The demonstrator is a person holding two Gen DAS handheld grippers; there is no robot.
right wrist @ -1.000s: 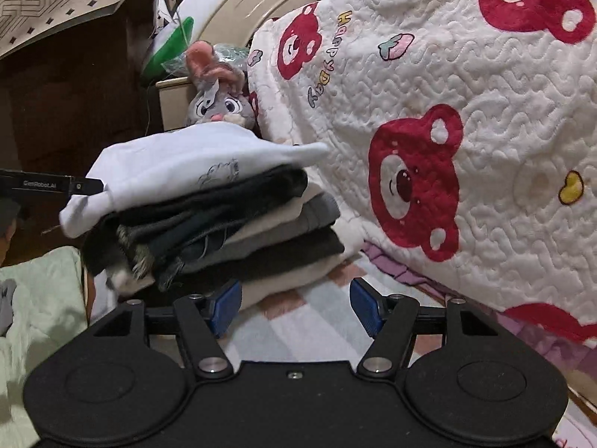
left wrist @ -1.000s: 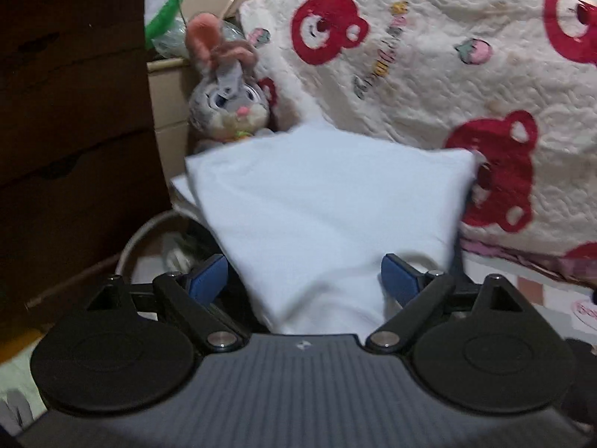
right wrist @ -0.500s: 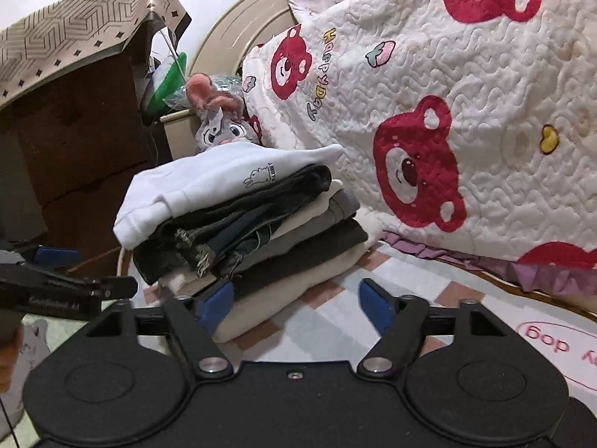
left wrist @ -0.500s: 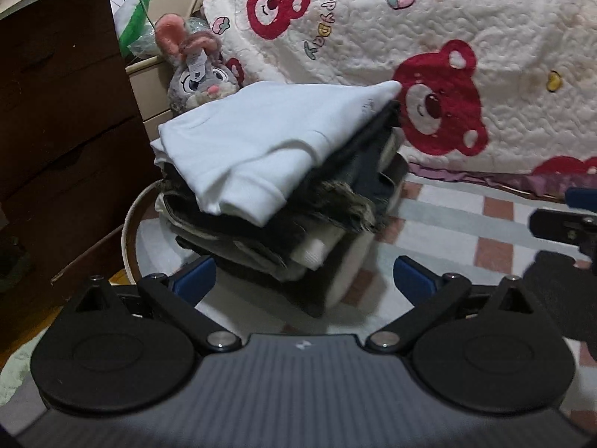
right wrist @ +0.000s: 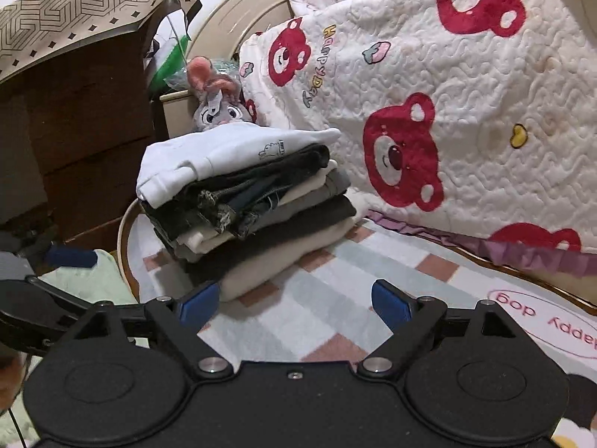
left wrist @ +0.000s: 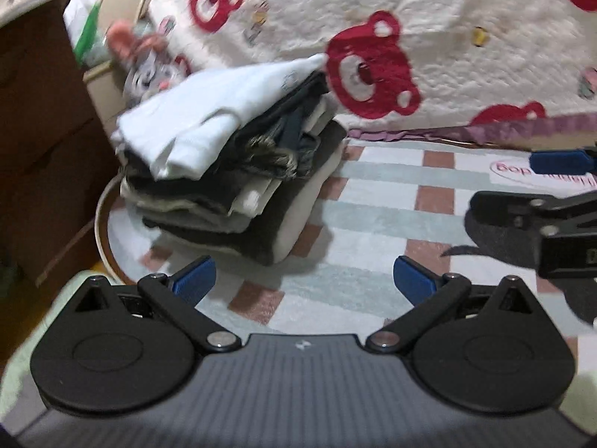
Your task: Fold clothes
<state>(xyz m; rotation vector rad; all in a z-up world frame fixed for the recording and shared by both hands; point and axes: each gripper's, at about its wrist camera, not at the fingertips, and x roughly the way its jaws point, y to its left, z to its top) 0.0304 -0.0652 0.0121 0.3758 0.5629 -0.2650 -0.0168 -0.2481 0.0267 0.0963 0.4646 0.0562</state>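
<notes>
A stack of folded clothes (left wrist: 238, 171) (right wrist: 253, 205) rests on the checked bed sheet, topped by a folded white garment (left wrist: 209, 119) (right wrist: 224, 153). My left gripper (left wrist: 304, 280) is open and empty, hovering over the sheet a short way in front of the stack. My right gripper (right wrist: 294, 300) is open too, with nothing between its blue pads, and sits just right of the stack's front corner. The right gripper also shows at the right edge of the left wrist view. A pale green garment (right wrist: 86, 280) lies at the left, partly hidden.
A quilt with red bears (right wrist: 447, 112) is piled behind and to the right of the stack. A grey plush rabbit (right wrist: 216, 104) sits behind the stack by the curved headboard (right wrist: 238, 15). A dark wooden dresser (right wrist: 86, 130) stands at the left.
Both grippers have pulled back from the stack; the left one, a second ago right over the white garment, is now well in front of it. The white garment stays on top.
</notes>
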